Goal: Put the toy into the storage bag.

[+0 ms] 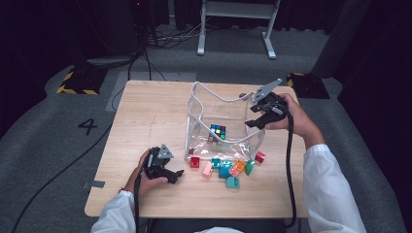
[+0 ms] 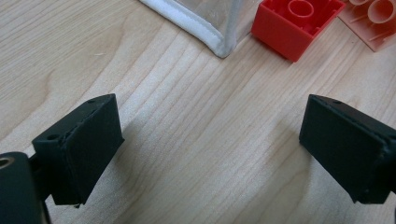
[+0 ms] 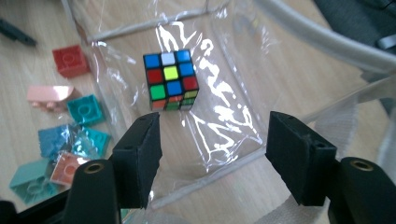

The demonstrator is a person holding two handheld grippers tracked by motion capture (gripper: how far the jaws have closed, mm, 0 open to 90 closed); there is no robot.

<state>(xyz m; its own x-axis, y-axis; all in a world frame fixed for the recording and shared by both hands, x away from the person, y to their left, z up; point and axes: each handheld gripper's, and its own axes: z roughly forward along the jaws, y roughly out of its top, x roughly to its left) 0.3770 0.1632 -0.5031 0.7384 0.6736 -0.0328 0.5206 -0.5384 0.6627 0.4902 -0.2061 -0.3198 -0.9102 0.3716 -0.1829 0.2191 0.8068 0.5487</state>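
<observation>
It looks like a lab or recording studio: dark curtains point(image 1: 369, 43) all around, grey carpet point(image 1: 48, 126) with hazard tape point(image 1: 77, 90) at 10 o'clock, cables point(image 1: 160, 39) at 12 o'clock.

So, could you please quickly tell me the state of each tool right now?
Left tool: open, holding nothing, low over the table.
Right tool: open, holding nothing, above the clear bag.

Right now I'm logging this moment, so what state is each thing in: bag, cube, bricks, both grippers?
Clear bag: standing open on the table.
Puzzle cube: inside the bag, colours scrambled.
Toy bricks: loose on the table outside the bag.
Red brick: studs down, hollow side up, beside the bag's corner.
Left gripper: open, nothing between its jaws.
Right gripper: open, above the bag's mouth.
</observation>
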